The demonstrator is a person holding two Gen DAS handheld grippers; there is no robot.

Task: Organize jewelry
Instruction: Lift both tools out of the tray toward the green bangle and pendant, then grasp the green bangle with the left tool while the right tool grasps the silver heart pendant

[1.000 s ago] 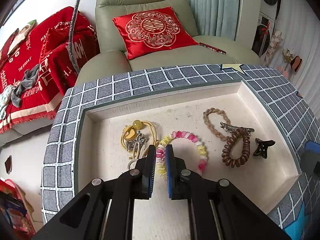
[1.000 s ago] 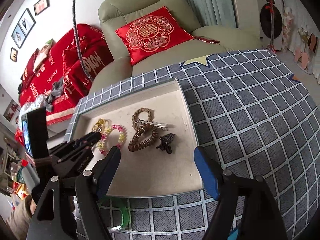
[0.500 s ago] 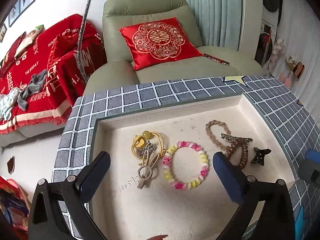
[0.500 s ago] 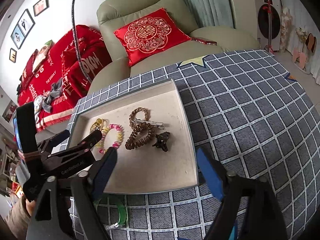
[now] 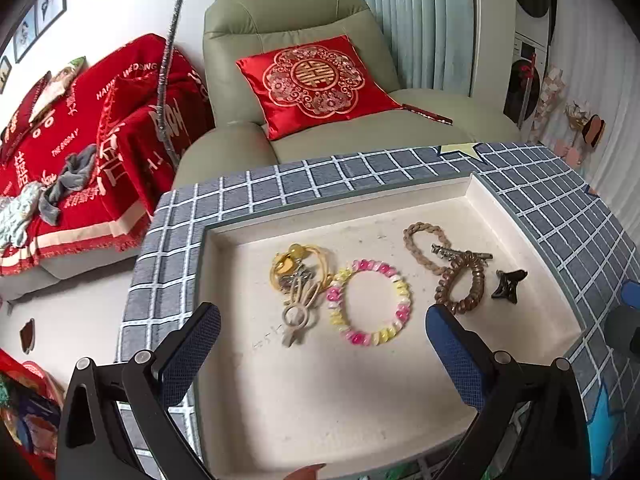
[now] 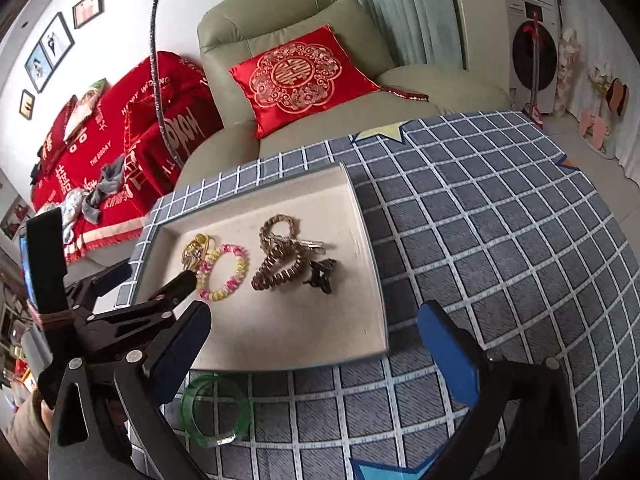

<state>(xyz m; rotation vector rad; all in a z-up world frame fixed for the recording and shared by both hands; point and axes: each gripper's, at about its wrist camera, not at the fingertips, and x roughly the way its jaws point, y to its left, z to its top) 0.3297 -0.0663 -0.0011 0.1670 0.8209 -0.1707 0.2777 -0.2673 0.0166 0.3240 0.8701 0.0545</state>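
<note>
Overhead, the left gripper (image 5: 322, 332) hangs above the near half of the tray (image 5: 472, 186), its blue-padded fingers (image 5: 194, 350) spread wide and holding nothing. The right gripper (image 6: 312, 336) hovers over the tray's near edge, its jaws likewise wide apart and empty.

Inside the tray, from left edge to right edge, lie a yellow cord charm bundle (image 5: 298, 270) with a beige clip (image 5: 298, 306) over it, a pink-and-yellow bead bracelet (image 5: 370, 302), a braided tan band (image 5: 424, 246), a metal hair clip (image 5: 460, 254) crossing a brown coil hair tie (image 5: 462, 286), and a small black claw clip (image 5: 508, 284). A green bangle (image 6: 216, 410) rests on the checked tablecloth (image 6: 500, 248) just outside the tray's near left corner.

Bare tray floor runs along the near edge and the far edge; the cloth to the tray's right is open.
</note>
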